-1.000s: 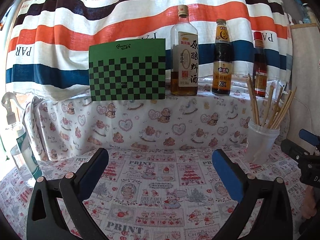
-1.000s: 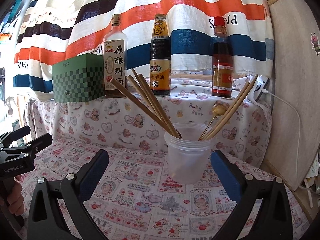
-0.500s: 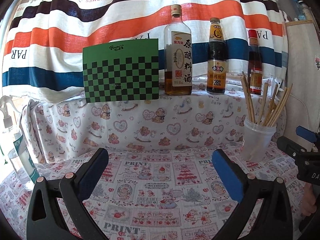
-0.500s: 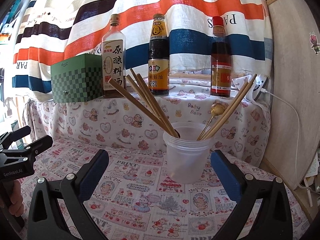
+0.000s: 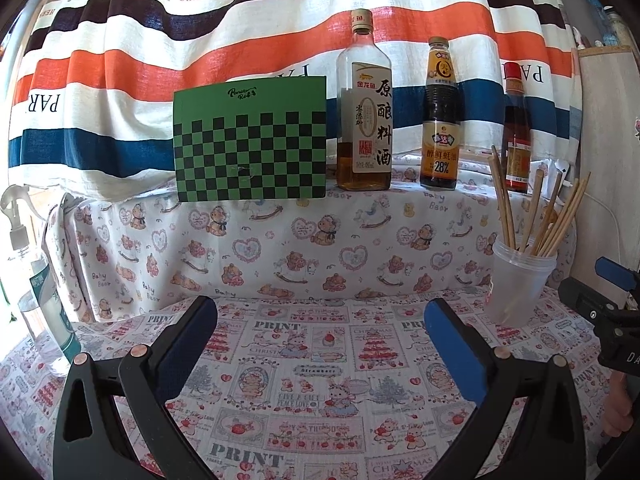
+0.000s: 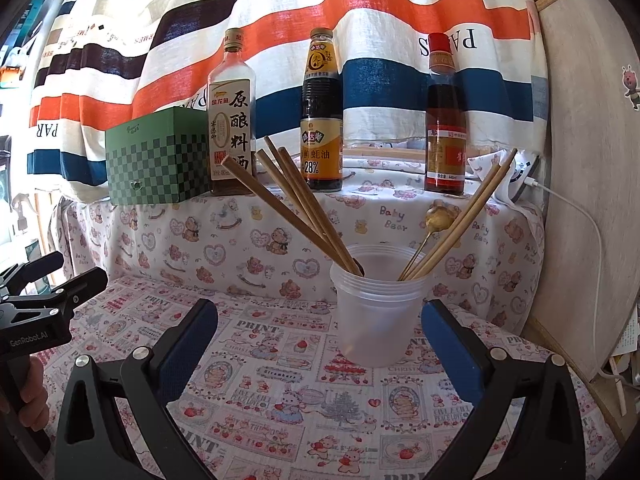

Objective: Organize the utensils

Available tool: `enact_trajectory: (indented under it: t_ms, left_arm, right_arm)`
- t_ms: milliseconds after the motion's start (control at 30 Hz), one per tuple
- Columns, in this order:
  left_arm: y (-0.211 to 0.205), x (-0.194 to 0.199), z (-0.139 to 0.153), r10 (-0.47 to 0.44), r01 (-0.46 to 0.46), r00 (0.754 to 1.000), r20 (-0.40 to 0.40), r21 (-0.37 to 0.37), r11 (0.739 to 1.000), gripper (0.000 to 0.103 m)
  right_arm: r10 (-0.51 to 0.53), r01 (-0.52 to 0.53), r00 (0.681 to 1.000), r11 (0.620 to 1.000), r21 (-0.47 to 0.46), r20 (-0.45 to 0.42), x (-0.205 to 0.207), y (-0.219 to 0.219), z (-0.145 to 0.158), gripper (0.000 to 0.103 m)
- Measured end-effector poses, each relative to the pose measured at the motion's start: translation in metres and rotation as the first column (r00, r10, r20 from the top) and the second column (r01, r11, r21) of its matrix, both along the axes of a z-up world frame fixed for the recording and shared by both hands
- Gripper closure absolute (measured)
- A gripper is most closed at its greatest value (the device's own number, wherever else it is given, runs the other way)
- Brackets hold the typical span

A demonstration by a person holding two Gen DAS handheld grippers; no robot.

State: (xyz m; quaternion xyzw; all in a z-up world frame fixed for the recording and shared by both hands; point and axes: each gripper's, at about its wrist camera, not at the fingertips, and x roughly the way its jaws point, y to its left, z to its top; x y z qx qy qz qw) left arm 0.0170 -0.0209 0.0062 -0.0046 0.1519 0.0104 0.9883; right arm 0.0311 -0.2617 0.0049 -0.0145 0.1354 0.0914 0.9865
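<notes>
2 claws, left (image 5: 320,328) and right (image 6: 318,330), gape wide and empty above the surface (image 6: 280,380), the right facing the cup (image 6: 378,312) where chopsticks (image 6: 296,208) and spoon (image 6: 436,220) lean, likely gathered there.

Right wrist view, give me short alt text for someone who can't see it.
A clear plastic cup holding wooden chopsticks and a gold spoon stands on a printed tablecloth, just ahead of the open right gripper. Three sauce bottles line the shelf behind.
</notes>
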Motion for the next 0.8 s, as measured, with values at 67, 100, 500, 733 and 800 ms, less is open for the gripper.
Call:
enact_trajectory:
  t_ms: [67,100,500,733,800]
  left_arm:
    - [0.0003,-0.0009,0.0002,0.0,0.0,1.0,0.004,-0.001,1.0,0.0]
    - [0.0006,-0.0006,0.0001,0.001,-0.001,1.0,0.002,-0.002,1.0,0.0]
    - [0.0025,-0.0012,-0.0003,0.01,-0.01,1.0,0.001,-0.003,1.0,0.0]
    - [0.0024,-0.0015,-0.0002,0.009,-0.009,1.0,-0.001,-0.004,1.0,0.0]
    - [0.0026,-0.0014,-0.0001,0.008,-0.008,1.0,-0.001,-0.005,1.0,0.0]
  right_arm:
    - [-0.001,0.001,1.0,1.0,0.0,0.001,-0.0004,-0.0004,0.0001,0.0]
    - [-0.001,0.001,1.0,1.0,0.001,0.001,-0.0003,-0.0005,0.0001,0.0]
    - [-0.015,0.015,1.0,1.0,-0.005,-0.001,-0.0014,0.0003,0.0,0.0]
    - [-0.019,0.019,1.0,1.0,-0.001,0.0,-0.0016,-0.0006,0.0002,0.0]
    - [-0.019,0.019,1.0,1.0,-0.005,0.001,-0.0019,-0.0002,0.0,0.0]
